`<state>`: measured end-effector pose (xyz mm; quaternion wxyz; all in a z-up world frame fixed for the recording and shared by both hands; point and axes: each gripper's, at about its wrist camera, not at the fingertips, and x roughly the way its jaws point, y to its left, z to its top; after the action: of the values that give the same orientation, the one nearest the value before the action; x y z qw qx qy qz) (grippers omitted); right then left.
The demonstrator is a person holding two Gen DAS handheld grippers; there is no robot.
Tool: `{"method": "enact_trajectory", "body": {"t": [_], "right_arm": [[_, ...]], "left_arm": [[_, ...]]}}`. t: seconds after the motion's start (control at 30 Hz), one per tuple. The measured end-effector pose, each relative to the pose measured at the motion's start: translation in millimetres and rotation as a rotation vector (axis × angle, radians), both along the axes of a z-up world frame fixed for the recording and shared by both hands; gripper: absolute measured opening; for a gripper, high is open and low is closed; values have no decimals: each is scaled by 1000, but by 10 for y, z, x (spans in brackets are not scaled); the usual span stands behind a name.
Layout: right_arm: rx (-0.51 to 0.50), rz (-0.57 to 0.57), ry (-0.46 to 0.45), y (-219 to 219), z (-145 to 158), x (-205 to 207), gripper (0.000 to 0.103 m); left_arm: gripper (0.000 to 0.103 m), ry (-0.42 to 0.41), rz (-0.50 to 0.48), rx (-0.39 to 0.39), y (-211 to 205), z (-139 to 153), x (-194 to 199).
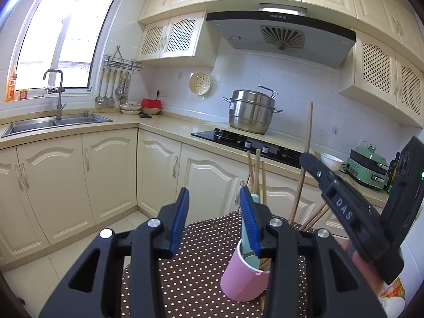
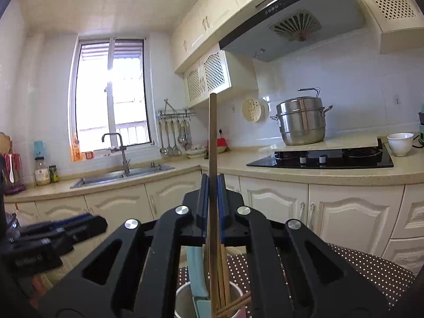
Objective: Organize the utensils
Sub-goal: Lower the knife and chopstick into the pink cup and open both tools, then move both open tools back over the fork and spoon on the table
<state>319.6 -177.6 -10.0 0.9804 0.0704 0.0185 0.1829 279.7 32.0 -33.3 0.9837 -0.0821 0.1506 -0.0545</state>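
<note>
A pink paper cup [image 1: 242, 281] stands on the brown polka-dot table [image 1: 201, 259]. It holds a light blue utensil [image 1: 247, 241] and several wooden chopsticks [image 1: 258, 175]. My left gripper [image 1: 216, 220] is open just above the cup, its right finger beside the blue utensil. My right gripper [image 2: 212, 185] is shut on one upright wooden chopstick [image 2: 212, 132], whose lower end is in the cup [image 2: 185, 302]. In the left wrist view that chopstick [image 1: 307, 143] rises past the right gripper's black body [image 1: 344, 209].
Cream cabinets and a counter run behind. On the counter are a sink [image 1: 53, 123], a black hob [image 1: 246, 143] with a steel steamer pot [image 1: 251, 111], a white bowl [image 2: 400, 143] and a green appliance [image 1: 368, 167]. Ladles [image 1: 111, 90] hang on the wall.
</note>
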Motion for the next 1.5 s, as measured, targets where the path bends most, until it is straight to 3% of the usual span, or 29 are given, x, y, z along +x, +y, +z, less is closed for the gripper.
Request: {"method": "enact_trajectory", "body": {"t": [0.43,0.8,0.83,0.9,0.93,0.97,1.1,1.33,1.5], "right_arm": [[-103,-2,125,131,-483,-51,6],[-97,-12,155,83,-479,-109,7],[-102,-18,156,89,-477,-117,9],[-105,-22,149,94,-462,-161,27],[-103,-26,142,92,-450,-189,51],[-98,-31,130,83,-439,-216,59],[-100,-25,111,95,-375,-305,59],[-88,-35,87,74,-239,-466,72],[-82,-58,68,41,-147,-641,77]], "left_arm": [[39,60,12,22,83,-103,-64],[43,78,17,27,182,-81,-178],[43,77,18,28,178,-78,-194],[43,76,16,28,184,-66,-220],[44,76,17,29,189,-59,-239],[45,76,16,29,190,-60,-240],[46,70,19,29,230,-32,-333],[47,63,19,28,272,42,-493],[53,56,18,33,248,85,-630]]}}
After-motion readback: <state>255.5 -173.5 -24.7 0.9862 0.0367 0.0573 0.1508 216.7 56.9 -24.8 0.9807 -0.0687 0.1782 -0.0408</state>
